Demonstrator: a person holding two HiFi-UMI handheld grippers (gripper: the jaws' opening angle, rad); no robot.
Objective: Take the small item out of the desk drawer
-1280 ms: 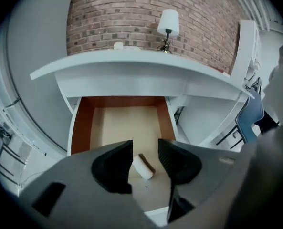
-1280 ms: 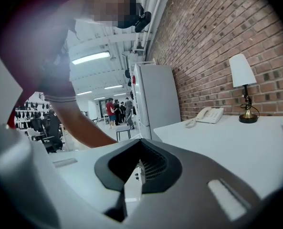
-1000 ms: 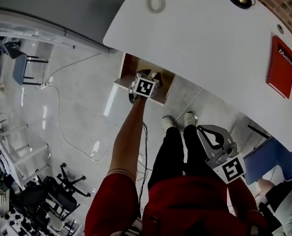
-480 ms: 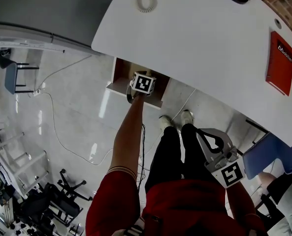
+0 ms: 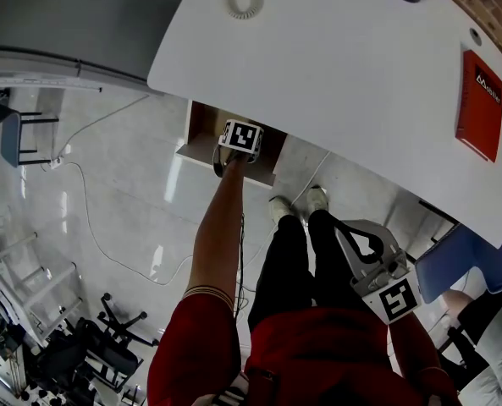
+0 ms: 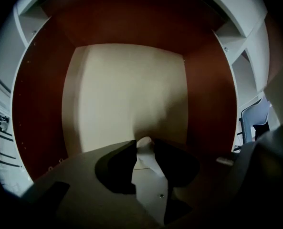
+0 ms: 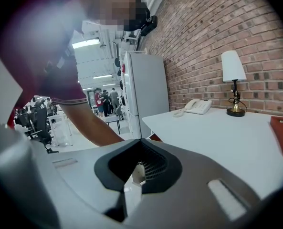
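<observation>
Closing left gripper [image 6: 144, 152], apparently pinching item [image 6: 144, 143]

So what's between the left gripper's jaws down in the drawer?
A small pale item sits in the left gripper, seemingly touching both jaws, which have just been closing. The left gripper view shows it.

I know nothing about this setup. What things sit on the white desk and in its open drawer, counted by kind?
telephone: 1
lamp: 1
red book: 1
small white item, in the drawer: 1
Total: 4
</observation>
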